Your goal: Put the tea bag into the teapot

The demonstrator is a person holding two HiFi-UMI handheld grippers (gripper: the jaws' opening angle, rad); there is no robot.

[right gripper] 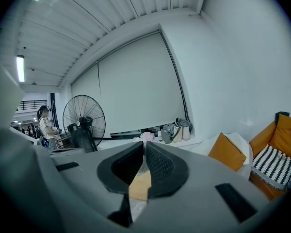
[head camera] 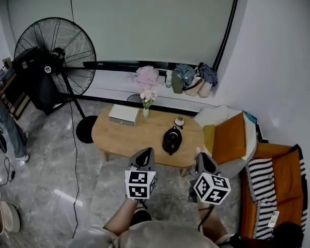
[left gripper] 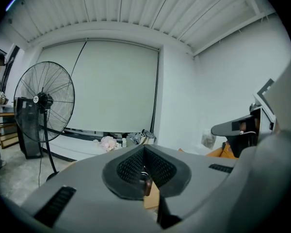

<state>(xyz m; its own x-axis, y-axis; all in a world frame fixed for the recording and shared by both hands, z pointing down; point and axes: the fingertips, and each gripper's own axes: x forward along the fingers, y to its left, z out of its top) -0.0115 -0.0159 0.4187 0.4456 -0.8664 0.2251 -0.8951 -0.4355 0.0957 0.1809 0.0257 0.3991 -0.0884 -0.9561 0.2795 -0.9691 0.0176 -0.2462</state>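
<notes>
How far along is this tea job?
Nothing looks done yet: the black teapot stands on the table, with neither gripper at it. Nothing is in hand: the left gripper and the right gripper are both shut and empty, on the table's near side. I cannot make out the tea bag. All steps remain: pick it up, put it in.

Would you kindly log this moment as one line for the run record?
task: not begun | left gripper: shut, empty | right gripper: shut, empty | teapot: on table, untouched | tea bag: not made out
</notes>
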